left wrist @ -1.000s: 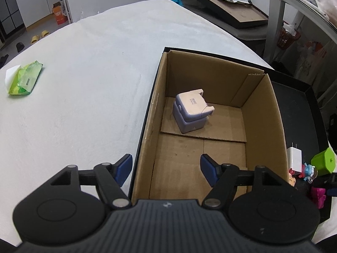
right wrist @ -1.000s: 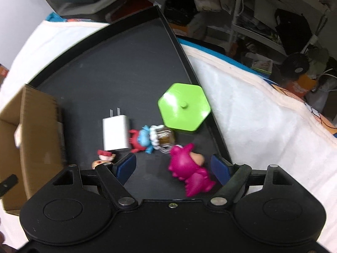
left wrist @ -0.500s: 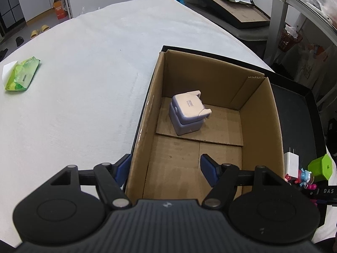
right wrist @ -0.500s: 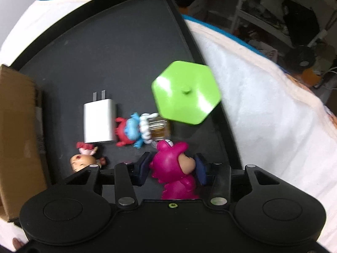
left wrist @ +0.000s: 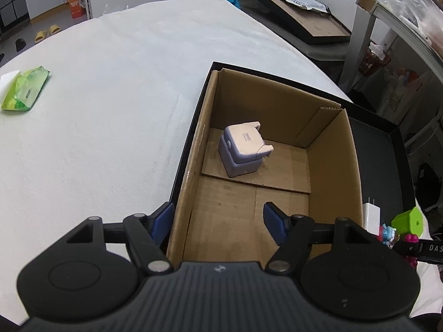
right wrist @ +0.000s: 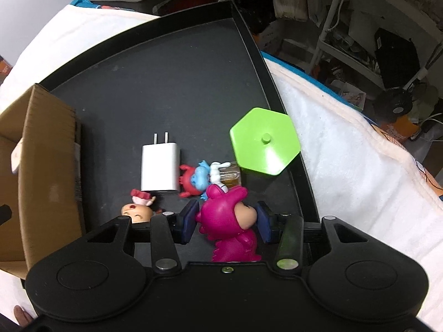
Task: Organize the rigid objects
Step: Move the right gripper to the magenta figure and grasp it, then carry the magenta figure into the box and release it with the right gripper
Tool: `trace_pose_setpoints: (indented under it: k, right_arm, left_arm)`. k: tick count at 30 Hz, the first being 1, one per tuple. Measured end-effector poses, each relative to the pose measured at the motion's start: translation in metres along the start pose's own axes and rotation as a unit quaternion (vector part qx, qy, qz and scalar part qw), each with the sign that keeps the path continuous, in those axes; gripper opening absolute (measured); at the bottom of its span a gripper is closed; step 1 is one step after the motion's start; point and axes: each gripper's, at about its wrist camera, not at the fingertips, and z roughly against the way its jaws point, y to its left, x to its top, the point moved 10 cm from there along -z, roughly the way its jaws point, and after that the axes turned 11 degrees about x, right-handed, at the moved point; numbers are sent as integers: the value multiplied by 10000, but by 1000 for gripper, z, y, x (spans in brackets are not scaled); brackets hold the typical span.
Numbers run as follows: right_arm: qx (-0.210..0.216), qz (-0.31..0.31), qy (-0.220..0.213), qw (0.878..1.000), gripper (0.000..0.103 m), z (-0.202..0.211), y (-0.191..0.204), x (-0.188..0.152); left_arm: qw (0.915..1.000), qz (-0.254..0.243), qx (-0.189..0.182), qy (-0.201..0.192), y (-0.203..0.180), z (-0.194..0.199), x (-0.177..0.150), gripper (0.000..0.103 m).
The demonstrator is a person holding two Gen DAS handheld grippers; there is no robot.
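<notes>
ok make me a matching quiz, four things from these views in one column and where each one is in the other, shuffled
Things:
1. magenta figure
2. lilac cube toy
3. white charger
4. green tissue pack

Places:
A. on the white cloth, away from the box
B. lying flat on the black tray
C. between the right gripper's pads
D. inside the cardboard box

Pairs: 1-C, 2-D, 3-B, 4-A

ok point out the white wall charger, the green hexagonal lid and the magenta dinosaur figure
white wall charger [right wrist: 160, 167], right wrist view, flat top face
green hexagonal lid [right wrist: 264, 141], right wrist view, beside its centre knob
magenta dinosaur figure [right wrist: 221, 215], right wrist view, hooded head
</notes>
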Motion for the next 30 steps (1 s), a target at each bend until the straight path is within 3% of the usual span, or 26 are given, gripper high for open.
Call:
trace_pose_setpoints:
  k: [14, 30]
  right_arm:
    - [266, 399, -523, 9975, 44, 44, 76, 26]
    - [255, 956, -805, 9918, 44, 63, 151, 44]
  left_arm:
    - [9995, 120, -233, -179, 4, 6, 2, 69]
    - [9991, 327, -156, -206, 24, 3, 2, 68]
